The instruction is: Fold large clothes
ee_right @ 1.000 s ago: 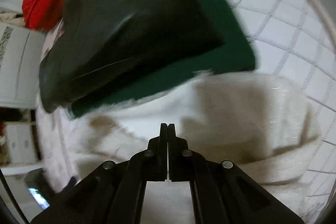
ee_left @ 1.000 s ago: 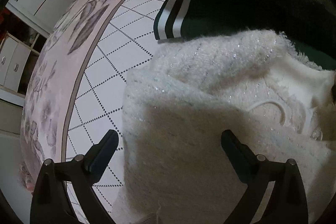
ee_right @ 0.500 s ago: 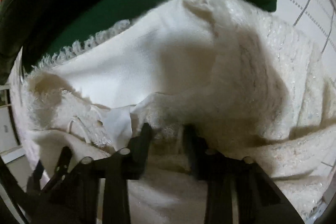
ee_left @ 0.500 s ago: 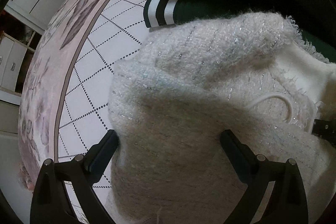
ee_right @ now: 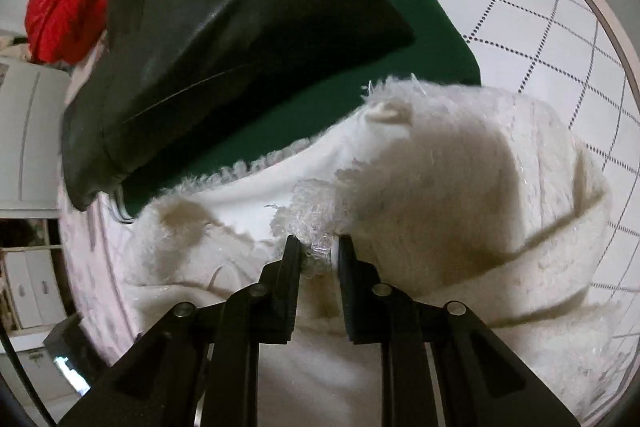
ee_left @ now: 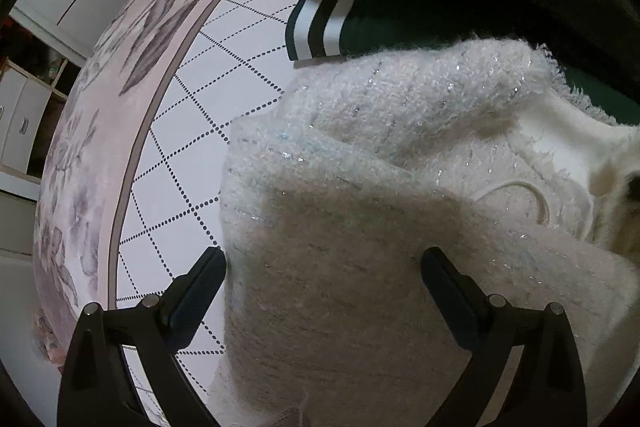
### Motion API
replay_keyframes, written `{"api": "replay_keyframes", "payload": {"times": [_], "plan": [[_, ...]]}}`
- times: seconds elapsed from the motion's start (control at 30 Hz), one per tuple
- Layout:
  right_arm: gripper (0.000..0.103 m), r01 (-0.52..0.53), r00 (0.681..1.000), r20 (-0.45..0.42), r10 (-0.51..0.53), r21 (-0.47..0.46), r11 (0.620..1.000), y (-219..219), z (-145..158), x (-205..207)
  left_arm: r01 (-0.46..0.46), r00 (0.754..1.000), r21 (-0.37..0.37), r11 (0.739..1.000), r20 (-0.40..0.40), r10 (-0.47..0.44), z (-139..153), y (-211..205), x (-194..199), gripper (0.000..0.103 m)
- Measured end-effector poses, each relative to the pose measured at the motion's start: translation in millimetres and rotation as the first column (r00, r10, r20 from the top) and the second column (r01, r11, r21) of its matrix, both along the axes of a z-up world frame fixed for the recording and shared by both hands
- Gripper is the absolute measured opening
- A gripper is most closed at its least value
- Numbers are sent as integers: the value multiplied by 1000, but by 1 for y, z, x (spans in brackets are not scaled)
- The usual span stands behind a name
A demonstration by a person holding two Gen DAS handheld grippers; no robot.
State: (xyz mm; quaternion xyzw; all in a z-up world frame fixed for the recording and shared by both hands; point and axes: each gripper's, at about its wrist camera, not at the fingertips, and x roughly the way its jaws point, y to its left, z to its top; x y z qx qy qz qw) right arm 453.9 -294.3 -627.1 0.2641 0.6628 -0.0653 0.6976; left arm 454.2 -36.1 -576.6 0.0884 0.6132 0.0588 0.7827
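The right claw [ee_right: 316, 251] is closing on a fuzzy edge of the white sweater [ee_left: 360, 227], with fabric already between its jaws, while the left claw [ee_left: 324, 267] hangs open above the sweater body, gripping nothing. The sweater lies bunched on the surface [ee_left: 180, 155], well inside its flowered border, its far edge touching the dark green jacket [ee_right: 248, 39]. We judge the step to be securing an edge: we seat the fabric deep between the pads, and we lift away from the jacket so neither garment drags.

Black angular claw [ee_right: 316, 251] arms, silver screws
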Motion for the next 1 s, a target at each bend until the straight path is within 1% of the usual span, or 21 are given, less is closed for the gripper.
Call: {"api": "replay_keyframes", "payload": {"times": [0.07, 0.1, 0.17, 0.23, 0.27, 0.3, 0.33, 0.4, 0.43, 0.47, 0.5, 0.57, 0.73, 0.77, 0.8, 0.83, 0.87, 0.9, 0.93, 0.97, 1.0], "plan": [[25, -15, 991, -133, 25, 75, 997, 0, -34, 2, -6, 1000, 7, 1000, 12, 6, 4, 1, 0, 100], [25, 8, 988, -153, 9, 107, 994, -6, -36, 1, -5, 1000, 17, 1000, 26, 5, 7, 1, 1, 100], [28, -1, 995, -100, 13, 126, 992, -14, -13, -1, 8, 997, 39, 999, 70, -11, 16, 0, 0, 100], [53, -23, 1000, -13, 25, 114, 993, -16, 15, -2, 23, 994, 46, 999, 104, -27, 21, -1, 0, 100], [56, -40, 999, 36, 35, 139, 990, -13, 26, 0, 30, 994, 43, 999, 106, -35, 21, -3, 2, 100], [56, -77, 995, 80, 62, 200, 977, -7, 32, 4, 29, 994, 51, 998, 102, -34, 19, -4, 4, 100], [56, -101, 993, 90, 81, 245, 964, -1, 30, 9, 27, 995, 60, 998, 96, -33, 16, -5, 6, 100], [56, -137, 990, 59, 124, 341, 930, 14, 11, 18, 24, 996, 73, 997, 82, -30, 7, -5, 10, 100], [56, -136, 990, 16, 139, 360, 923, 23, -5, 21, 21, 997, 82, 996, 78, -27, 3, -6, 11, 100], [56, -134, 988, -31, 154, 342, 930, 29, -22, 23, 23, 997, 92, 995, 70, -29, -1, -6, 12, 100], [55, -130, 984, -77, 160, 303, 944, 29, -36, 22, 28, 998, 105, 994, 56, -35, -6, -6, 13, 100], [52, -143, 982, -81, 173, 293, 946, 28, -45, 21, 31, 998, 110, 994, 52, -36, -9, -7, 12, 100], [54, -226, 966, -64, 251, 271, 936, 50, -47, 19, 28, 999, 74, 997, 44, -31, -15, -8, 12, 100], [50, -260, 958, -60, 280, 233, 937, 58, -46, 20, 24, 999, 61, 998, 37, -26, -15, -6, 13, 100], [29, -289, 951, -63, 304, 175, 941, 67, -42, 19, 23, 999, 40, 999, 24, -24, -15, -5, 15, 100], [25, -312, 945, -56, 322, 137, 940, 72, -39, 17, 25, 1000, 14, 1000, 10, -25, -13, -3, 16, 100], [22, -310, 947, -35, 318, 145, 940, 71, -36, 15, 29, 1000, -39, 999, -11, -29, -10, -1, 18, 100], [20, -302, 951, -21, 309, 155, 941, 68, -32, 13, 32, 998, -138, 990, -41, -38, -5, 1, 19, 100], [19, -292, 955, -10, 298, 161, 943, 64, -30, 11, 30, 997, -190, 981, -59, -42, -2, 2, 20, 100], [19, -276, 960, 2, 280, 177, 945, 59, -28, 8, 32, 996, -226, 974, -68, -49, 5, 2, 20, 100], [18, -254, 967, 12, 256, 191, 948, 51, -25, 5, 44, 996, -234, 971, -65, -61, 8, 3, 20, 100]]}}
